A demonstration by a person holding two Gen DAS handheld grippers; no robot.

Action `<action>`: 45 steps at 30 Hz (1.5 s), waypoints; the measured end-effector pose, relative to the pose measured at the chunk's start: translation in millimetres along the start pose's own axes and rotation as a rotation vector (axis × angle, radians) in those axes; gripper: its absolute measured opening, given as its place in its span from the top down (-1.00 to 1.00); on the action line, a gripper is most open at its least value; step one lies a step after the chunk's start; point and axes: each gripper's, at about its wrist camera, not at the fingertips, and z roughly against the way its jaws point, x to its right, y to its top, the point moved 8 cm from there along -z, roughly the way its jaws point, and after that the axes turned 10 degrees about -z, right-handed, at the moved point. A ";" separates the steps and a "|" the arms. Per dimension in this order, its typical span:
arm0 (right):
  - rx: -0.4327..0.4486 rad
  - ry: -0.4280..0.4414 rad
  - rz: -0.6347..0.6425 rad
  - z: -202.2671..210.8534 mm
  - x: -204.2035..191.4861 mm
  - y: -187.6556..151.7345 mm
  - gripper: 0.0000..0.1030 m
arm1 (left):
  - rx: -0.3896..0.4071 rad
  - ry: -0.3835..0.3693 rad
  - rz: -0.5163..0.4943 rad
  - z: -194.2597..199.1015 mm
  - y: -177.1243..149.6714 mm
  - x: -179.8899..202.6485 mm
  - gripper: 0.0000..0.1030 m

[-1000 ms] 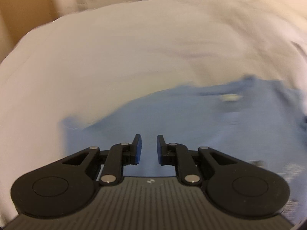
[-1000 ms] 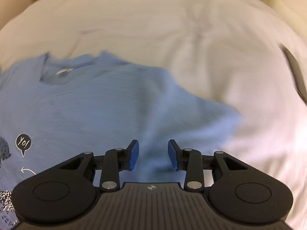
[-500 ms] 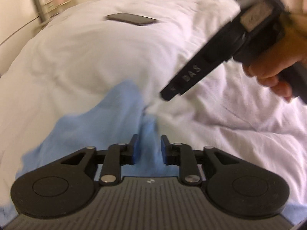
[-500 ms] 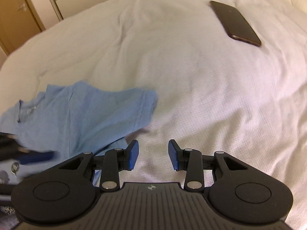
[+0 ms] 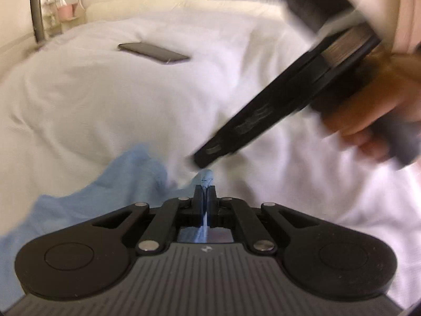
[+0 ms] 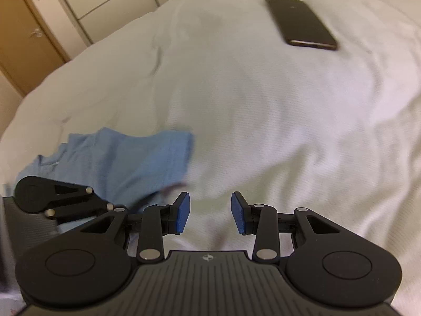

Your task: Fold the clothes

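From the left wrist view, the left gripper [image 5: 205, 192] has its jaws clenched on a pinch of the blue shirt [image 5: 110, 192], a small tuft of cloth poking out past the fingertips. Half a second ago those jaws stood slightly apart around the fabric. The shirt trails away to the lower left over the white duvet [image 5: 131, 105]. The right gripper [image 5: 210, 155], blurred, slants in from the upper right, held in a hand [image 5: 368, 115]. A dark phone [image 5: 154, 52] lies further up the bed.

From the right wrist view, the right gripper [image 6: 209, 212] has its jaws spread wide, empty, over bare duvet [image 6: 263, 118]. The shirt [image 6: 118, 163] lies rumpled at the left, its long axis running left to right, a sleeve end pointing right. The left gripper [image 6: 115, 208] sits at its near edge.
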 end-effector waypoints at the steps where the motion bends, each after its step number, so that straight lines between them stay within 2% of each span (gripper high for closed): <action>1: -0.004 0.020 0.011 -3.3 -3.6 2.5 0.26 | -0.016 -0.009 0.000 -0.7 -5.9 0.7 1.00; 8: -0.050 0.084 0.072 -42.8 -22.9 25.0 0.20 | -0.036 -0.034 -0.004 -8.0 -18.3 6.2 1.00; 14: -0.058 0.064 0.095 -70.8 -30.4 34.9 0.20 | -0.036 -0.024 -0.003 -14.2 -20.2 8.9 1.00; 15: -0.061 0.057 0.096 -74.0 -31.1 36.7 0.32 | -0.037 -0.012 0.004 -17.0 -17.4 6.8 1.00; 16: -0.061 0.050 0.097 -76.3 -32.0 39.0 0.73 | -0.036 -0.012 -0.001 -17.6 -16.6 6.0 0.99; 17: -0.040 0.041 0.102 -74.2 -33.8 43.6 0.89 | -0.044 -0.005 0.005 -20.1 -15.8 5.1 0.99; 20: 0.048 0.014 0.149 -60.6 -41.2 57.9 0.95 | -0.068 -0.015 0.020 -25.5 -13.4 6.5 0.79; 21: 0.045 -0.001 0.171 -62.5 -42.4 58.1 0.95 | -0.075 -0.027 0.023 -24.8 -13.3 8.8 0.60; 22: 0.040 -0.017 0.195 -64.5 -43.4 57.9 0.95 | -0.069 -0.029 0.024 -18.0 -12.3 11.0 0.49; 23: 0.030 -0.038 0.224 -66.9 -43.4 56.3 0.95 | -0.061 -0.030 0.023 -9.9 -11.1 13.1 0.49; 26: 0.053 -0.083 0.277 -58.9 -46.6 54.6 0.92 | -0.042 -0.004 0.066 22.8 -13.9 11.7 0.48; 28: 0.098 -0.110 0.289 -45.9 -50.9 55.0 0.51 | -0.040 0.040 0.123 51.7 -20.4 6.3 0.44; 32: 0.188 -0.145 0.276 -9.3 -69.6 51.5 0.43 | -0.084 0.169 0.239 119.3 -56.4 -15.7 0.35; 35: 0.206 -0.122 0.328 12.2 -100.7 33.1 0.41 | -0.152 0.290 0.321 178.6 -101.5 -44.6 0.29; 41: 0.118 0.007 0.368 22.2 -196.0 -28.0 0.39 | -0.306 0.546 0.474 307.6 -215.9 -125.4 0.27; 43: 0.077 0.053 0.397 17.7 -238.7 -54.4 0.37 | -0.340 0.605 0.557 349.4 -256.9 -153.9 0.27; 45: 0.031 0.100 0.439 10.3 -287.0 -83.4 0.37 | -0.353 0.627 0.635 382.0 -294.7 -176.7 0.27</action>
